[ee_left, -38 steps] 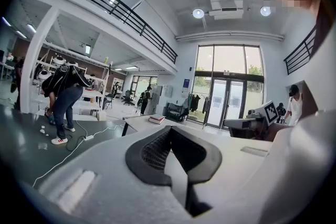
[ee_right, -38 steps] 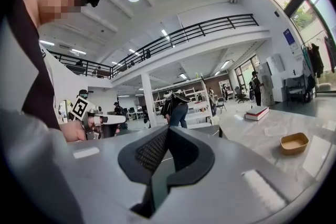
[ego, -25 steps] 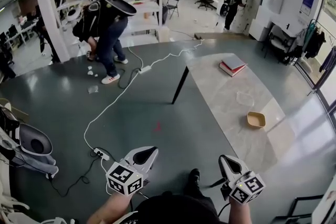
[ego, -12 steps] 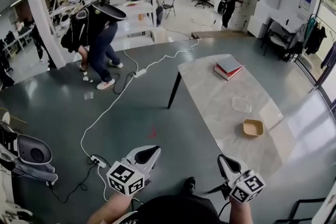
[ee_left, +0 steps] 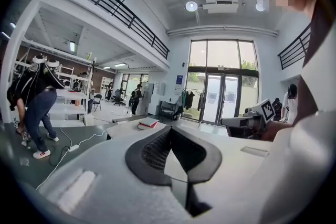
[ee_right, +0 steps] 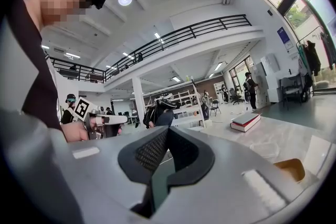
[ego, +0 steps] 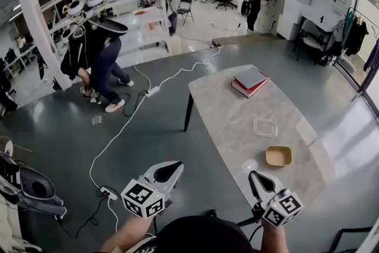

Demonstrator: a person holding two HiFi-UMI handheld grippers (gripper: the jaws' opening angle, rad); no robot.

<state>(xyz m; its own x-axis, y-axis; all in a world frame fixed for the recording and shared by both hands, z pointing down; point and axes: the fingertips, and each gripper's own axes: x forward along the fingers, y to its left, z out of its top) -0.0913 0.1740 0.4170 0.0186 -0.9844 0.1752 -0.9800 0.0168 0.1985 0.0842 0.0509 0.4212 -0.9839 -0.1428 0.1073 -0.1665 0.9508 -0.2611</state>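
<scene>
Both claws are clenched on nothing. The left gripper (ego: 176,167) and right gripper (ego: 254,175) are hovering low in the bottom centre of the head view, and in each gripper view the black pads are meeting with nothing between them.

The left one is hanging over the dark green floor, near a white power strip with its cable (ego: 108,192) at lower left. The right one is pointing at the near end of the pale marble-look table (ego: 228,118), apart from it.

The thing nearest the right gripper is the tan square shallow tray (ego: 278,156), sitting at centre right on the table's near end. Just beyond it is a clear square plastic container (ego: 265,127). A red-and-grey stack of books (ego: 251,81) is lying at the far end.

Judging the step as approach only: nothing is being touched. A next move would call for closing the gap to the table and parting the jaws before any grip.
</scene>
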